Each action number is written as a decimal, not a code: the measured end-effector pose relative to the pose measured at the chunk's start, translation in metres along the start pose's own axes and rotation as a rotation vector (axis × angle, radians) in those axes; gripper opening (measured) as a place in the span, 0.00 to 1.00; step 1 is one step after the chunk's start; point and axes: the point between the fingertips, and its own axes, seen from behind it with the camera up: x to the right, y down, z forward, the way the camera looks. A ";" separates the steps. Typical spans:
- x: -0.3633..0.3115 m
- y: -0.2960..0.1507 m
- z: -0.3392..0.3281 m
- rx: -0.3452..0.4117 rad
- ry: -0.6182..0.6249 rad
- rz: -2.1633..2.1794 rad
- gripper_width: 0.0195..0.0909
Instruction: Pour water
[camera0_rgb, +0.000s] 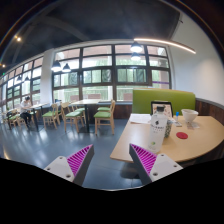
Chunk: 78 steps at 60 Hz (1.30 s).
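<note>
gripper: fingers (113, 163) spread wide, nothing between the pink pads (76, 160). Released, in the air short of the table.
bottle: clear plastic bottle (158, 128) stands upright on the round table (190, 150), ahead of the fingers and off toward the right one. Can't tell if it's capped, or how full.
cup: white cup (189, 117) beyond the bottle, near it but apart. Probably the pour target; contents not visible.
stage: judging by this, grasp not started. Approach comes first.
risk 1: bottle sits off the fingers' centre line. A straight run in would likely clip it with the right finger and tip it.
risk 2: thin plastic likely flexes. Squeeze too hard and water could spill out if it's uncapped.
risk 3: cup looks light. A bump while tilting the bottle could shove or topple it.
risk 4: red round thing (183, 135) lies just beside the bottle base, could snag the approach.
surface: pale wood tabletop, smooth, rounded edge, papers (140, 118) on the far side. Green sofa (164, 100) behind it.
room: large canteen-type hall, big grid windows (110, 68), green chairs (104, 117) and tables across a shiny floor, strip light overhead. A person (25, 106) seated far off to the left, well apart.
</note>
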 end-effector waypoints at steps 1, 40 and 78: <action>0.001 -0.001 0.000 0.003 0.005 0.000 0.86; 0.164 -0.025 0.074 0.126 0.214 -0.040 0.86; 0.205 -0.050 0.169 0.244 0.269 -0.004 0.40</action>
